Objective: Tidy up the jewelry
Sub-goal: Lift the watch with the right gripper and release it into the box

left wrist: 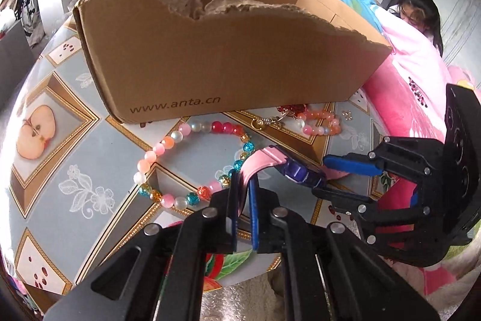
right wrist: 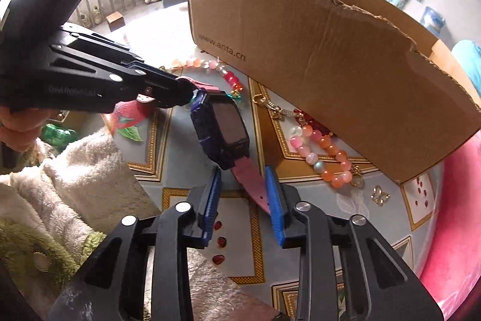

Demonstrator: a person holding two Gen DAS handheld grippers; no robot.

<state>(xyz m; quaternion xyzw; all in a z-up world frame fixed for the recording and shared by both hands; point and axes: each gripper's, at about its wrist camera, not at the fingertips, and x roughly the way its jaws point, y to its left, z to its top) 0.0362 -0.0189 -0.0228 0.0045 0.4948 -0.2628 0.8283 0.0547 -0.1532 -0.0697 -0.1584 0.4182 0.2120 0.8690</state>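
Note:
A watch with a dark purple case [right wrist: 222, 131] and pink strap [left wrist: 261, 160] hangs above the table. My left gripper [left wrist: 243, 185] is shut on one end of the strap; it also shows in the right wrist view [right wrist: 183, 92]. My right gripper [right wrist: 243, 179] is open, its blue pads either side of the strap's other end [right wrist: 252, 182]; it also shows in the left wrist view [left wrist: 339, 179]. A long colourful bead necklace [left wrist: 168, 143] and a pink-orange bead bracelet [right wrist: 330, 158] lie on the table in front of the torn cardboard box [left wrist: 216, 62].
A gold chain with clasp [right wrist: 270, 106], red beads [right wrist: 312, 122] and small gold earrings [right wrist: 380, 196] lie by the box. A pink quilt [left wrist: 402, 86] borders the table's right. A fluffy white towel [right wrist: 75, 170] lies on the left. A person [left wrist: 421, 17] sits behind.

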